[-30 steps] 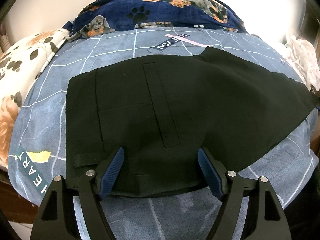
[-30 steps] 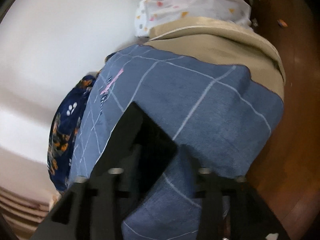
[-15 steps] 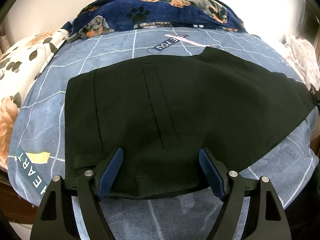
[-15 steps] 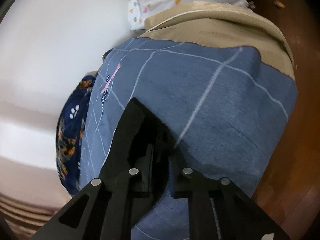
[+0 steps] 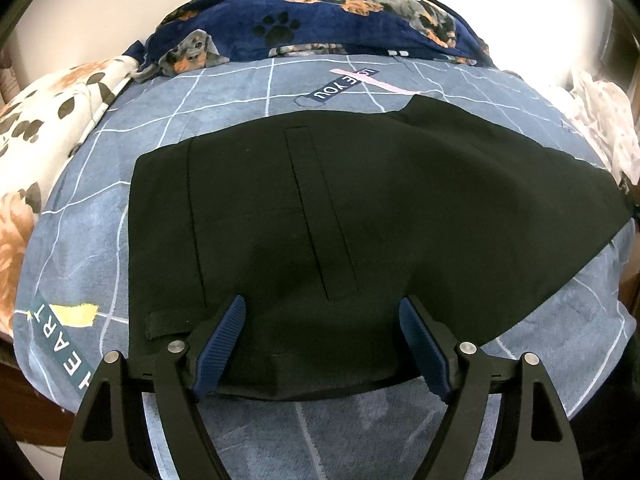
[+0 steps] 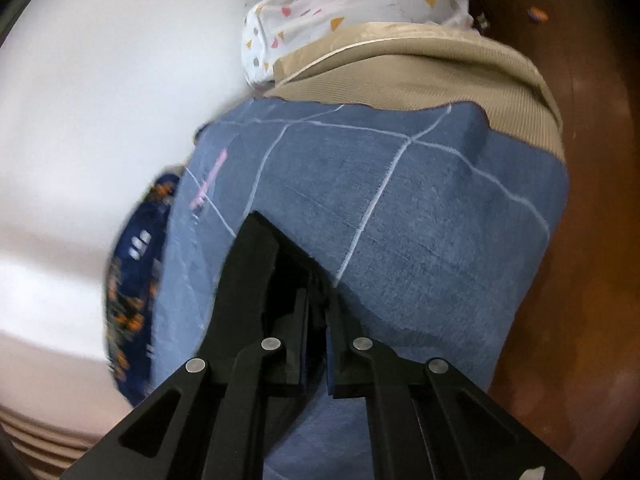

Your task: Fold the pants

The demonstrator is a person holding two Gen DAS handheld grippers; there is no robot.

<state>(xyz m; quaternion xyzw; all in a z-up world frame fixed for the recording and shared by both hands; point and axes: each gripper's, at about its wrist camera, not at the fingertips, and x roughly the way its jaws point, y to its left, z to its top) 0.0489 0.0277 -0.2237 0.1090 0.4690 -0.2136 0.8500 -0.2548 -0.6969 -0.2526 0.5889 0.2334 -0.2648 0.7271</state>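
black pants (image 5: 328,216) lie flat across the bed's blue grid cover (image 5: 224,96), waistband toward its near edge. the left tool (image 5: 322,344) hangs wide open over that waistband, gripping nothing. the right tool (image 6: 316,316) (blurred view) has pinched closed on a black trouser edge near the bed's corner.

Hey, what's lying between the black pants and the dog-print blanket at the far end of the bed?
In the left wrist view, only bare blue grid bedspread separates the black pants from the dog-print blanket; it carries a printed word label.
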